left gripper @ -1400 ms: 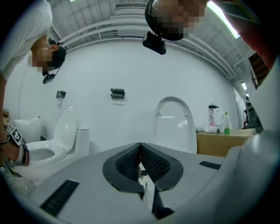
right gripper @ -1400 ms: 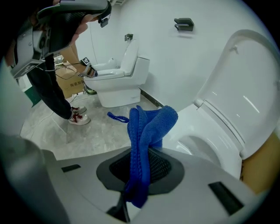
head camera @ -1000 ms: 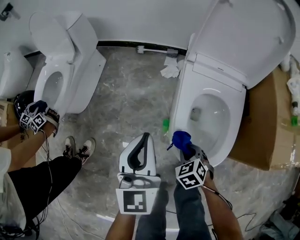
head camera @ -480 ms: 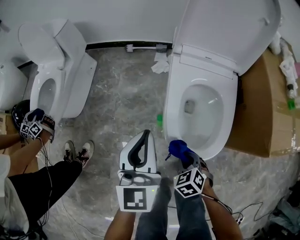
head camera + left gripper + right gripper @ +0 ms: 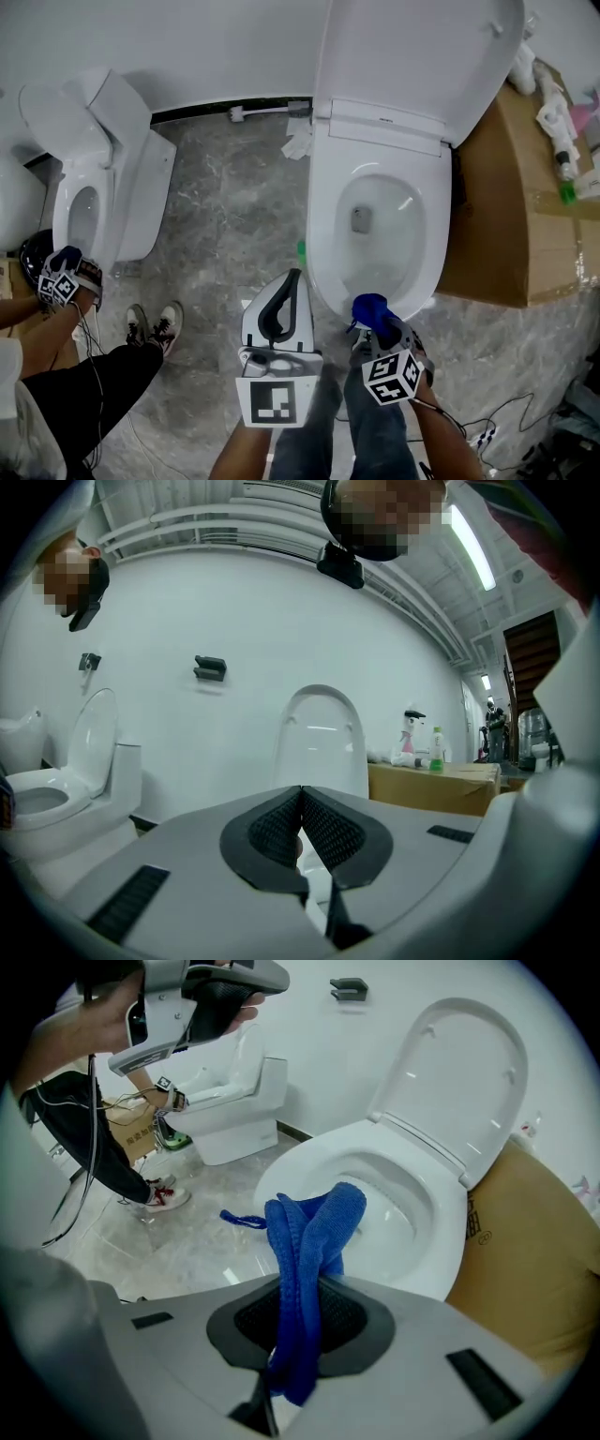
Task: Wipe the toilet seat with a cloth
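**Blue cloth at the front edge of the toilet seat**

My right gripper [image 5: 372, 317] points steeply down, and its jaws are clamped on a folded blue cloth [image 5: 307, 1241]. The cloth stands up out of the pads in a thick bundle, and a loose end hangs below them. From the head view the cloth sits right at the front edge of the toilet seat [image 5: 323, 230]. I cannot tell whether it is pressing on the seat or just above it. The seat is down and the lid [image 5: 422, 66] is raised against the wall. The bowl [image 5: 375, 220] is open beyond the cloth.

My left gripper [image 5: 294, 281] is held roughly level, just left of the toilet and near the right one. Its jaws are closed pad to pad with nothing between them (its own view shows this plainly). It touches neither the seat nor the cloth.

A cardboard box [image 5: 487, 216] stands against the toilet's right side, with bottles [image 5: 561, 155] on top. Across the grey marbled floor [image 5: 225, 206] to the left is a second toilet [image 5: 89, 178]. Another person [image 5: 75, 375] sits beside it, shoes [image 5: 155, 323] on the floor.
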Tool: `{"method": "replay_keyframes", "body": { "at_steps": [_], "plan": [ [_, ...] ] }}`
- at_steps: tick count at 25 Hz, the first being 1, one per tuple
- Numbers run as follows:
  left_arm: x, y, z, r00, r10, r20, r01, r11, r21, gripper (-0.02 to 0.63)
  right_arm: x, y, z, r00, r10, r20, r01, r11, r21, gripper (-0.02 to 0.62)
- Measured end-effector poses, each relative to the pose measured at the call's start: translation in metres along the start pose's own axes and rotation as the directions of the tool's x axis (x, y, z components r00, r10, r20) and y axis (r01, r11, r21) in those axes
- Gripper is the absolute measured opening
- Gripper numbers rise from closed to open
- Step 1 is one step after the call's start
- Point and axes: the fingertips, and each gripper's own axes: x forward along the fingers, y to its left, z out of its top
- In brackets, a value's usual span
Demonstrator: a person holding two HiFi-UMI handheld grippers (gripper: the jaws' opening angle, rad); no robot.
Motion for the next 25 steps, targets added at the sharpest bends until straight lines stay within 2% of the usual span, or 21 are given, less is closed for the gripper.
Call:
{"method": "replay_keyframes", "body": {
  "at_steps": [6, 11, 18, 25],
  "plan": [
    [0.016, -0.014, 0.001, 0.999, -0.033, 0.004, 0.033, 0.999, 0.01, 0.015, -0.003, -0.048, -0.024, 0.996, -0.087, -0.012, 0.088, 0.993, 0.075, 0.071],
    [0.032, -0.026, -0.004, 0.999, -0.05, -0.008, 0.05, 0.999, 0.02, 0.015, -0.002, -0.088, -0.038, 0.987, -0.162, -0.011, 0.161, 0.971, 0.175, 0.071],
    [0.06, -0.044, -0.005, 0.999, -0.049, -0.022, 0.05, 0.999, 0.012, 0.015, 0.006, -0.134, -0.036, 0.984, -0.177, -0.014, 0.174, 0.949, 0.262, 0.071],
    [0.098, -0.053, 0.0, 0.999, -0.028, -0.024, 0.029, 0.999, 0.019, 0.015, 0.025, -0.188, -0.016, 0.986, -0.168, -0.016, 0.166, 0.948, 0.271, 0.071]
  ]
}}
